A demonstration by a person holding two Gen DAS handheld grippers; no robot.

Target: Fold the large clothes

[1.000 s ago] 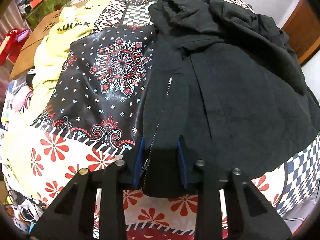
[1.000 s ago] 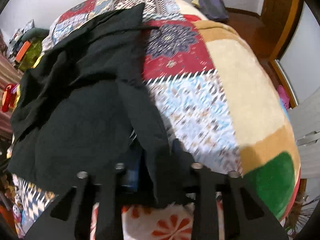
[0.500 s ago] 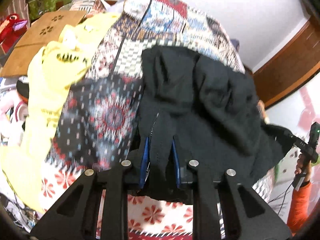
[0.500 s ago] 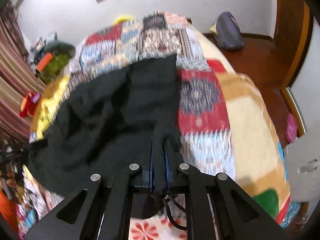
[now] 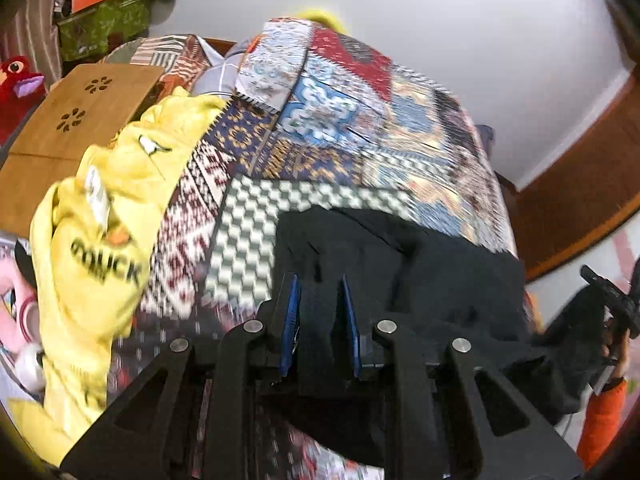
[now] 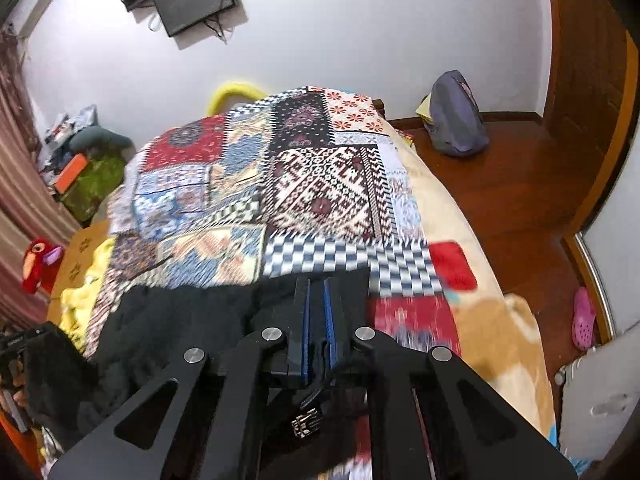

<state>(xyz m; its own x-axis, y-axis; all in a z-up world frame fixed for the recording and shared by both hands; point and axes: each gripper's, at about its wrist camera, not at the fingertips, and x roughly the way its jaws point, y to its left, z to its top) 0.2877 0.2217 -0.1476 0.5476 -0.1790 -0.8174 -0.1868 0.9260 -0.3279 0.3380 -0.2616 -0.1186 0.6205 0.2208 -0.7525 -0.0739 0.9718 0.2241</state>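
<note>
With the left gripper [image 5: 320, 320] and right gripper [image 6: 316, 320] each clamped on the black jacket's [image 5: 440, 280] hem over the patchwork bedspread [image 5: 320, 140], we should carry both corners forward evenly—fabric taut, edges level—before laying the fold down.

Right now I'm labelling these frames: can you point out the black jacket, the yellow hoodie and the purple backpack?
black jacket [image 5: 452, 280], left wrist view: its upper body fabric.
yellow hoodie [image 5: 120, 216], left wrist view: its crumpled front above the black lettering.
purple backpack [image 6: 458, 120], right wrist view: middle of its side.
</note>
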